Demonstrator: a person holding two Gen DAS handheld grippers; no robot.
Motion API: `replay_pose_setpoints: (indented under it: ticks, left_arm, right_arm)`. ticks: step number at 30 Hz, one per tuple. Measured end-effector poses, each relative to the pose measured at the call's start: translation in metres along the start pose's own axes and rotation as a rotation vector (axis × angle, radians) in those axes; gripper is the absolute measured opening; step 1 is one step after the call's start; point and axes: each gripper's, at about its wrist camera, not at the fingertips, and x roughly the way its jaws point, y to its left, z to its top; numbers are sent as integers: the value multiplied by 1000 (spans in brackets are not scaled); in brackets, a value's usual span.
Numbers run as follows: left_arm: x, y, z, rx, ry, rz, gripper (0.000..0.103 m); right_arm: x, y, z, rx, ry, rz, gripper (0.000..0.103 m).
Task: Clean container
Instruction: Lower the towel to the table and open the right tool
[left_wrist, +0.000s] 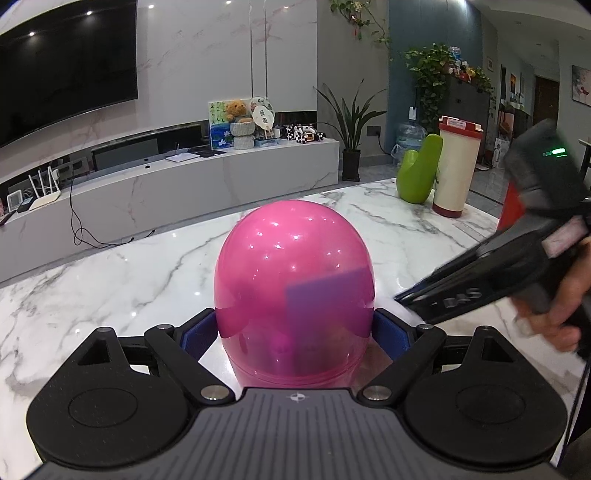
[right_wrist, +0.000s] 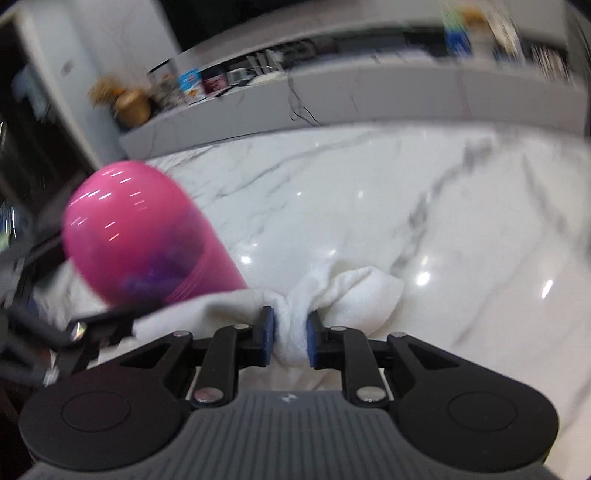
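Note:
A glossy pink dome-shaped container (left_wrist: 295, 266) stands on the white marble table (left_wrist: 110, 280). My left gripper (left_wrist: 295, 328) has its blue pads pressed against both sides of the container's base, jaws wide. In the right wrist view the same container (right_wrist: 147, 236) appears at the left, blurred. My right gripper (right_wrist: 290, 332) is shut on a bunched white cloth (right_wrist: 351, 291), which lies on the table right beside the container's base. In the left wrist view the right gripper (left_wrist: 400, 297) comes in from the right, its tip close to the container's right side.
A green curved object (left_wrist: 421, 170) and a cream tumbler with red lid and base (left_wrist: 452, 170) stand at the table's far right. A hand (left_wrist: 554, 314) holds the right gripper. Beyond the table's far edge runs a low marble TV console (left_wrist: 184, 184).

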Motion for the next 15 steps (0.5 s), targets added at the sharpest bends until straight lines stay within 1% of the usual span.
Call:
replay_pose_setpoints:
  ticks: [2, 5, 6, 8, 9, 10, 11, 13, 15]
  left_arm:
    - [-1, 4, 1, -43, -5, -14, 90]
    - [-1, 8, 2, -81, -6, -28, 91]
    - [-1, 9, 2, -85, -6, -28, 91]
    - [-1, 9, 3, -93, -7, -25, 92]
    - [0, 9, 3, -101, -6, -24, 92]
    - [1, 10, 3, -112, -7, -22, 94]
    - [2, 10, 3, -122, -8, -18, 96]
    - [4, 9, 2, -142, -12, -6, 98]
    - [6, 7, 3, -139, -9, 8, 98]
  right_arm:
    - [-9, 14, -1, -127, -28, -62, 23]
    - [-3, 18, -4, -177, 0, -89, 25]
    - [1, 18, -7, -173, 19, -85, 28]
    - [5, 18, -14, -175, 32, -100, 41]
    - [3, 19, -16, -173, 23, -111, 51]
    - [1, 20, -18, -171, 14, -122, 56]
    - [-4, 19, -20, -159, 3, -123, 59]
    - [-11, 15, -28, -113, -21, -142, 73]
    - [-10, 9, -36, -57, -31, -177, 77]
